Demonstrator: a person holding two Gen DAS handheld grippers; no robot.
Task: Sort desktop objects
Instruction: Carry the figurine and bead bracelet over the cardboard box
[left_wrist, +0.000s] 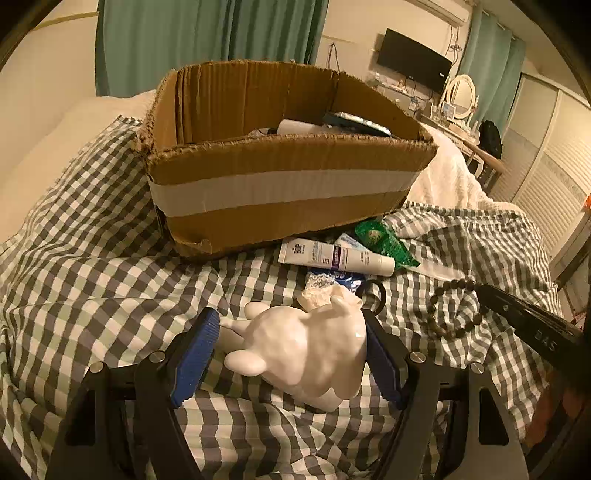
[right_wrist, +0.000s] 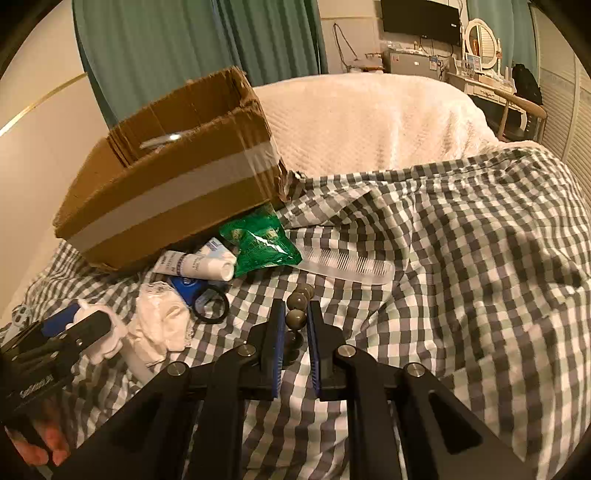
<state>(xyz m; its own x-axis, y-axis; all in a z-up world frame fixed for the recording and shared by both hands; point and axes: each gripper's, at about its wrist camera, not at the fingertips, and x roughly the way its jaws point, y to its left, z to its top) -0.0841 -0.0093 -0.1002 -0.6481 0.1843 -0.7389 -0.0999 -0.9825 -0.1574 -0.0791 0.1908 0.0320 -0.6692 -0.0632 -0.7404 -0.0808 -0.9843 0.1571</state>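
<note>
A white glossy rabbit figurine lies on the checked sheet between the blue pads of my left gripper. The right pad touches its side and the left pad meets an ear, so the jaws are shut on it. My right gripper is shut on a string of dark round beads, which hangs just above the sheet. From the left wrist view the bead bracelet loops beside the right gripper's black finger. The cardboard box with a white tape band stands behind, holding several items.
In front of the box lie a white tube, a green packet, a clear comb, a blue item, a black ring and white lace cloth. A cream blanket covers the bed beyond.
</note>
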